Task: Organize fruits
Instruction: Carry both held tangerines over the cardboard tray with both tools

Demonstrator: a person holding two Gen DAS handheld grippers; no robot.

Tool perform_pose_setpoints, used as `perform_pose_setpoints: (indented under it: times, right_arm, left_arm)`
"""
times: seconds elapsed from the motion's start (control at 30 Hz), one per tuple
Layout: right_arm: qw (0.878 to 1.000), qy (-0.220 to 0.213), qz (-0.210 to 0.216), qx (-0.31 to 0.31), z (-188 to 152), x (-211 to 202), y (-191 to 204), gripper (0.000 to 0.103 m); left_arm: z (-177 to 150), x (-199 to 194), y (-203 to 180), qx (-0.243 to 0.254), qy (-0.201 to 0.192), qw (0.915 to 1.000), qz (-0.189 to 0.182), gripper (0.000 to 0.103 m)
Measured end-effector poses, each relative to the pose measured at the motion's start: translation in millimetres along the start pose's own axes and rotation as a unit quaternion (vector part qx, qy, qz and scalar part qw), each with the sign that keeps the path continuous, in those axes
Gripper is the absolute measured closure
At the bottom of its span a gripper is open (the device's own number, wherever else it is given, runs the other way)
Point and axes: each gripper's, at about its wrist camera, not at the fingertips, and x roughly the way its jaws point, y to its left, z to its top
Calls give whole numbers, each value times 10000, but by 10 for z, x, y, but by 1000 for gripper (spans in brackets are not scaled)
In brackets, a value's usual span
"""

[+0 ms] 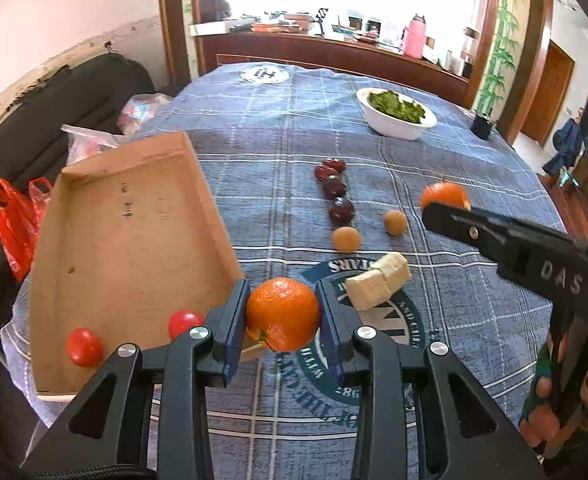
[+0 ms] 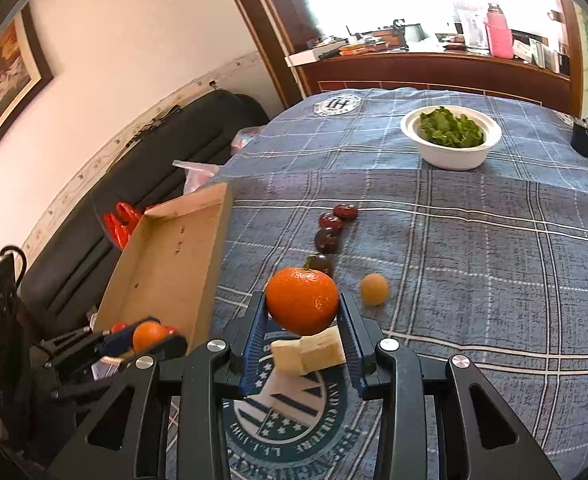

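My left gripper [image 1: 282, 314] is shut on an orange [image 1: 283, 314], held just above the table beside the near right corner of a cardboard tray [image 1: 134, 240]. Two red tomatoes [image 1: 84, 347] lie at the tray's near end. My right gripper [image 2: 302, 304] is shut on a second orange [image 2: 302, 300], lifted over two pale cubes [image 2: 308, 350]. From the left wrist view that orange [image 1: 445, 196] shows at the right gripper's tip. On the cloth lie several dark red fruits [image 1: 336, 188] in a row and two small tan round fruits [image 1: 395, 222].
A white bowl of green leaves [image 1: 396, 114] stands further back on the blue checked tablecloth [image 1: 274, 140]. A small black object [image 1: 482, 126] sits at the far right edge. A dark sofa [image 2: 142, 184] with red and pink plastic bags [image 1: 12, 216] runs along the table's left side.
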Motion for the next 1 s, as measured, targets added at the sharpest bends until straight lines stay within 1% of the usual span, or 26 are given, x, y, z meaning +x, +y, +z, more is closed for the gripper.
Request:
perform_pose_setpoints:
  times: [0.23,0.87,1.0]
  right_arm:
    - [9998,44,86,-147,-31,10,151,67]
    - [9979,246,273,-528,-69,175,570,67]
    - [9975,278,295,-573,-63,212,632,67]
  left_arm:
    - [9,-55,141,-125,-97,9998,111,72]
    - [-18,-107,603,-536,-184,9973,456,72]
    - [-25,-103,676,-597,-187,9969,484,72]
